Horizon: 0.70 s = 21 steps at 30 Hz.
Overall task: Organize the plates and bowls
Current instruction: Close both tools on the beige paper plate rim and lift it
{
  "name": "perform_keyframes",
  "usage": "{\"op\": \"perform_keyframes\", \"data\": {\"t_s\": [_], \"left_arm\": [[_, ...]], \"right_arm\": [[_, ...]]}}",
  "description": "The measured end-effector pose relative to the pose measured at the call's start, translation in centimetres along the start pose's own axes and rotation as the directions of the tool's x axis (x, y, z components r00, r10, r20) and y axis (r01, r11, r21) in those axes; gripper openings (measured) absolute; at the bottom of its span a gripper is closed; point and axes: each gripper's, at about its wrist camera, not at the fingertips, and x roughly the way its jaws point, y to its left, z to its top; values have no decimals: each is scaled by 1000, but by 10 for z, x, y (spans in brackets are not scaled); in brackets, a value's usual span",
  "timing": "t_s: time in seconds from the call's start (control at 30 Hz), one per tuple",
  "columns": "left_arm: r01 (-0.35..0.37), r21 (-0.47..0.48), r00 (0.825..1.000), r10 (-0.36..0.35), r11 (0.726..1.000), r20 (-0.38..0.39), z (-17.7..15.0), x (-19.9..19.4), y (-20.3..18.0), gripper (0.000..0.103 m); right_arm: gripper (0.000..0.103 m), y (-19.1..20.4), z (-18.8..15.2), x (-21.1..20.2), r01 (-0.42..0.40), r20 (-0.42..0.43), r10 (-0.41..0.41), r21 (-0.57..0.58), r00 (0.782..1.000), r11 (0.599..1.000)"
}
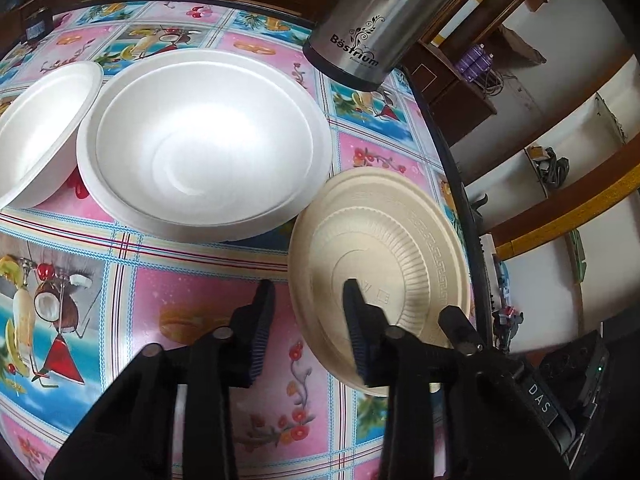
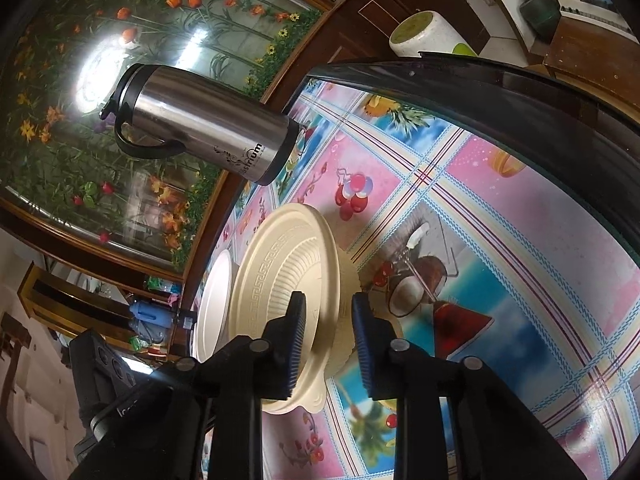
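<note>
My left gripper (image 1: 309,320) points down at the table, and the near edge of the cream dish (image 1: 380,264) sits between its two fingers. One finger lies over the inside of the dish. The other finger is on the outer side, over the bright tablecloth (image 1: 192,300), and I can see a thin bit of pink cloth between it and the rim. I cannot tell if this gripper is pinching the rim or only sitting around it. My right gripper (image 2: 330,332) has the other side of the same cream dish in its fingers. One finger is on the ribbed inside and one is on the outer wall, and both pads look pressed on it, so this gripper is clamped on the dish. The dish sits close to the dark table edge (image 2: 520,100), and from my right fingers it looks tipped up on that side. Just past my left fingertips sits a big white bowl (image 1: 204,144), right way up and almost touching the cream dish. A small white bowl (image 1: 40,132) is beside it, farther to the left, and its rim leans over the big one. Farthest from both sets of fingers stands a shiny steel flask (image 1: 360,40) with a black handle.
</note>
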Motion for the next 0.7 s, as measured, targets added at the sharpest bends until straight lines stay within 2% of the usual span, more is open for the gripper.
{"op": "perform_keyframes", "data": {"t_s": [0.03,0.07,0.17,0.43,0.7], "left_arm": [[-1,5,1000,1,1000,-2,0,1,-1,19],[0,8,1000,0,1000,-4,0,2,-1,15],[-8,15,1000,8,1000,-2,-1,3,-1,11],[-9,25,1000,9,1000,5,-10,-6,0,10],[0,33,1000,0,999,13,-28,-26,7,11]], "right_arm": [[18,1,0,0,0,-1,0,-1,1000,1000],[17,1,0,0,0,-1,0,-1,1000,1000],[16,1,0,-1,9,10,-9,-5,1000,1000],[13,0,-2,-3,7,10,-7,-7,1000,1000],[10,4,-18,-21,8,36,-7,-28,999,1000]]}}
